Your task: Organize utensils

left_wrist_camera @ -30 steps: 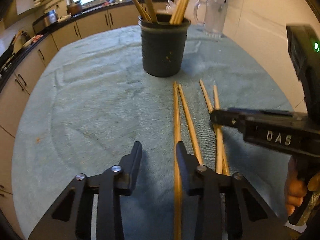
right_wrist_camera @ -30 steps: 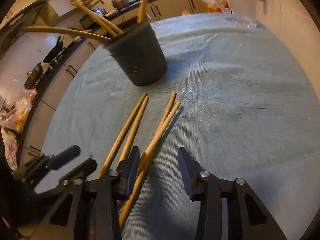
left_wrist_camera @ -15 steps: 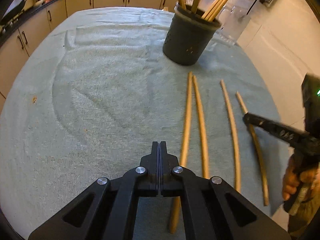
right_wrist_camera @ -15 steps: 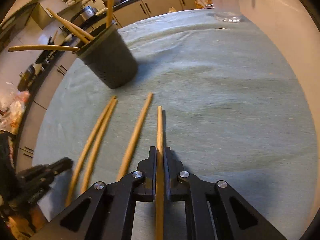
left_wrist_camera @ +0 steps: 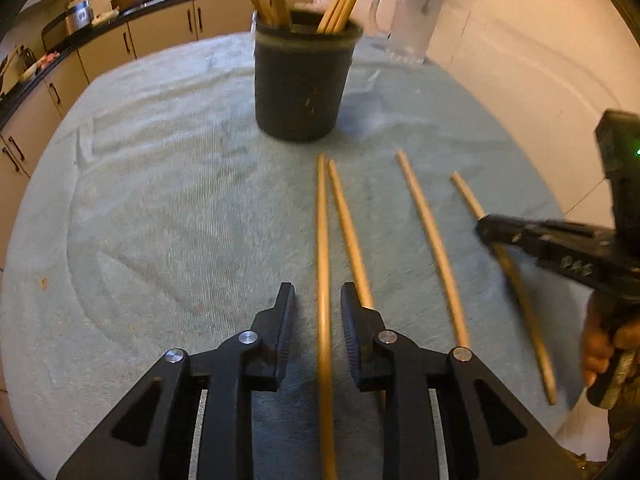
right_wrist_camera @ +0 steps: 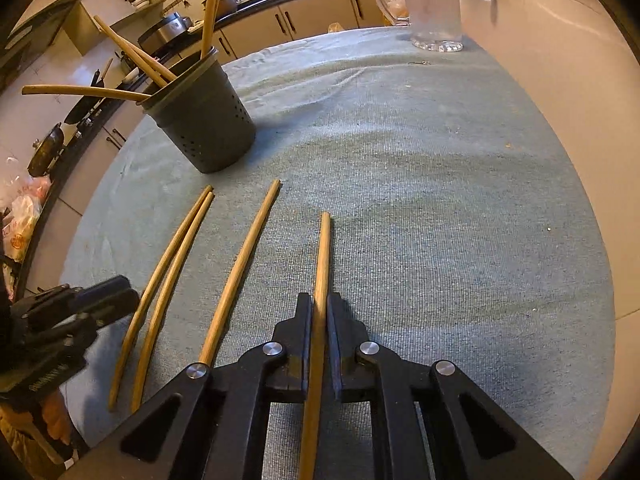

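Note:
Several wooden chopsticks lie on a green towel. A dark holder with several chopsticks standing in it sits at the far middle; it also shows in the right wrist view. My left gripper is open, its jaws on either side of the leftmost chopstick. A second chopstick lies just right of it. My right gripper is shut on the rightmost chopstick. A third chopstick lies between the pairs.
A glass mug stands at the far right of the table; it also shows in the right wrist view. Kitchen cabinets and a counter run behind. The table edge and a pale floor are on the right.
My left gripper has opened from shut and moved over the leftmost chopstick, closer to the holder. My right gripper stays shut on the rightmost chopstick.

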Demonstrator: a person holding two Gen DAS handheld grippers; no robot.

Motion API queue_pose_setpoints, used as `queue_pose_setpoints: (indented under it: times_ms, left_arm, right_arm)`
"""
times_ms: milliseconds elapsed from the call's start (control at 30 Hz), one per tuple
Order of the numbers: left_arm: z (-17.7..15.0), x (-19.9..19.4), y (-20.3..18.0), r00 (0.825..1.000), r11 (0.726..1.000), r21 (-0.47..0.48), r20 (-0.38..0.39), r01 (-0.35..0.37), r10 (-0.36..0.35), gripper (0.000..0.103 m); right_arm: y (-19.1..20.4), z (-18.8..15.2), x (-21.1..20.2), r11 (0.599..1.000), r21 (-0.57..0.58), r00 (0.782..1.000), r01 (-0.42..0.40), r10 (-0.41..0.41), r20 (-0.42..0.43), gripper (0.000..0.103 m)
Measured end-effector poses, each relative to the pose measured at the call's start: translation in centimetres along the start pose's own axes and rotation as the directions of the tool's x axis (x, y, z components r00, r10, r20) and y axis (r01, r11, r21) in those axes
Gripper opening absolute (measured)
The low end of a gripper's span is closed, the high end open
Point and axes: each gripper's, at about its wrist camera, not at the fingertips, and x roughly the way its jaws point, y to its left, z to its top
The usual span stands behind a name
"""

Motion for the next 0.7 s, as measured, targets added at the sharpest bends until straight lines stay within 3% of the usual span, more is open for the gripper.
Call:
queue_pose_setpoints:
  times_ms: [133, 233, 367, 467, 567, 700]
  left_arm:
    - [0.2, 0.5, 0.4, 1.0, 1.0, -0.016, 0.009, -0.027, 0.027, 0.006]
    - [0.2, 0.5, 1.3, 1.0, 0.994, -0.108, -0.007, 0.006, -0.007, 0.006]
    - [-1.5, -0.7, 3.0, 0.997, 0.962, -0.269, -0.053, 0.037, -0.053, 0.006]
    - [-1.8, -1.3, 2.9, 0.996, 0.967, -0.253, -0.076, 0.031, -0.052, 0.006]
    - [-0.8, -1.9, 2.9, 0.998, 0.976, -0.216, -0.056, -0.013, 0.001, 0.007]
    - [1.3, -0.7, 3.0, 0.998, 0.983, -0.18, -0.066, -0.029, 0.017, 0.013]
  right_arm:
    - [-0.1, -0.3, -0.1, 1.0, -0.006, 1.0, -0.004, 0.004, 0.012, 0.009]
    - [0.3, -0.6, -0.2, 0.999, -0.03, 1.0, 0.012, -0.011, 0.021, 0.009]
    - [0.6, -0.8, -0.4, 0.998, -0.051, 1.0, 0.023, -0.022, 0.018, 0.009]
    - [0.6, -0.7, -0.4, 0.998, -0.063, 1.0, 0.025, -0.025, 0.012, 0.009]
    - [0.9, -0.4, -0.3, 0.996, -0.076, 0.999, 0.035, -0.036, -0.015, 0.009]
    - [1.4, 0.5, 0.3, 0.994, -0.099, 0.995, 0.053, -0.061, -0.083, 0.009]
